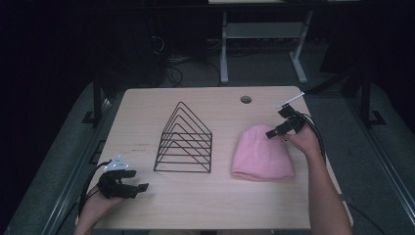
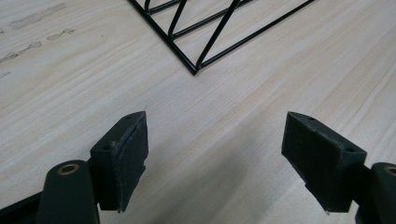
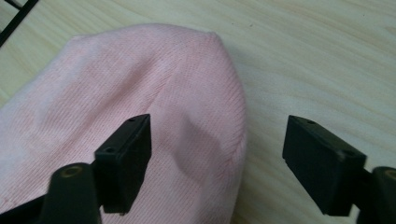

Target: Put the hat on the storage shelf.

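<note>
Right hand-held gripper (image 1: 275, 132) hovers over the pink knitted beanie (image 1: 261, 152), jaws wide apart and gripping nothing. The light wooden tabletop (image 1: 205, 200) carries everything. On it, the black wire rack of nested triangular dividers (image 1: 184, 141) stands near the middle, and the beanie lies flat between the rack and the right edge. The step in hand looks like the reach for the beanie: in the right gripper view one jaw sits above the knit (image 3: 140, 79) near its rounded crown, the other over bare wood beside it. Next, the jaws probably need to drop and close on that edge of fabric. The left hand-held gripper (image 1: 139, 187) rests near the front left corner, jaws likewise apart, well clear of the rack.
</note>
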Demonstrator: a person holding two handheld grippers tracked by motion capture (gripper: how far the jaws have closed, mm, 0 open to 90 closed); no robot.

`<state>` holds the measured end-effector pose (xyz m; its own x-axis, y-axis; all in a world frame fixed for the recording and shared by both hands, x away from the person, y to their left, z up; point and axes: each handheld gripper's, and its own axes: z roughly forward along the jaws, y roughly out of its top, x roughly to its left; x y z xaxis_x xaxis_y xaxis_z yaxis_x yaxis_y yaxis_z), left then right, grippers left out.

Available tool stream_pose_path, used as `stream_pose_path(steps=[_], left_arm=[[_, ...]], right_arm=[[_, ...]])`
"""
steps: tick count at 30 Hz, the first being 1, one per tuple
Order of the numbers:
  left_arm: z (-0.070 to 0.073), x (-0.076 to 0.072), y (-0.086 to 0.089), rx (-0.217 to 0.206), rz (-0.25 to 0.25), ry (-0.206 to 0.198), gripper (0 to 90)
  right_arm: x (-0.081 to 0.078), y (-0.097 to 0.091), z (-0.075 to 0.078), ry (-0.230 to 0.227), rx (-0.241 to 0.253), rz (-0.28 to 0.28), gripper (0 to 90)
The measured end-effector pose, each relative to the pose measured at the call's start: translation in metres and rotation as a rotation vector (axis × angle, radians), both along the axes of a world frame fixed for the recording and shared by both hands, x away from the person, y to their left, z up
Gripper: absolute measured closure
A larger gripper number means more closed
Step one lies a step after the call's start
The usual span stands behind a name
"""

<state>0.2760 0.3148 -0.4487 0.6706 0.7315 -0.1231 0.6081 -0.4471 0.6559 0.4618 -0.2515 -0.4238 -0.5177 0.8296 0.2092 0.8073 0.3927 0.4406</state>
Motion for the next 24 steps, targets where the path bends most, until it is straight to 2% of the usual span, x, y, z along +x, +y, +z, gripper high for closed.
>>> stream_pose_path(steps=[3,4,5,6,7,9,12,15,16,18,19,23,24], left_arm=[[0.000,0.000,0.000,0.000,0.003,0.005,22.9],[0.000,0.000,0.000,0.000,0.003,0.005,22.9],[0.000,0.000,0.000,0.001,0.000,0.002,22.9],[0.000,0.000,0.000,0.001,0.000,0.002,22.9],[0.000,0.000,0.000,0.000,0.002,0.004,22.9],[0.000,0.000,0.000,0.001,0.003,0.005,22.9],[-0.001,0.000,0.000,-0.005,0.009,0.005,22.9],[-0.001,0.000,0.001,0.005,0.000,0.007,22.9],[-0.001,0.000,0.000,0.004,0.001,0.007,22.9],[-0.001,0.000,0.000,0.004,-0.001,0.008,22.9],[-0.001,0.000,0.000,0.014,-0.009,0.009,22.9],[-0.001,0.000,-0.001,0.013,-0.012,0.010,22.9],[-0.001,0.000,-0.002,0.012,-0.012,0.012,22.9]], right_arm=[[0.002,0.000,-0.005,0.019,0.003,0.004,36.9],[0.002,0.000,-0.005,0.019,0.003,0.004,36.9],[0.004,0.002,-0.008,0.030,0.004,0.006,42.3],[0.004,0.002,-0.008,0.030,0.004,0.006,42.3],[0.004,0.003,-0.011,0.040,0.012,0.008,46.4],[0.005,0.004,-0.012,0.043,0.014,0.012,48.3],[0.005,0.006,-0.016,0.059,0.028,0.017,56.1],[0.004,0.004,-0.018,0.069,0.052,0.018,61.7],[0.003,0.002,-0.020,0.075,0.081,0.016,66.5],[0.003,0.001,-0.020,0.082,0.091,0.014,68.5],[0.002,-0.001,-0.021,0.074,0.110,0.021,73.2],[0.000,-0.003,-0.022,0.078,0.136,0.020,75.4],[-0.001,-0.006,-0.021,0.077,0.155,0.023,76.6]])
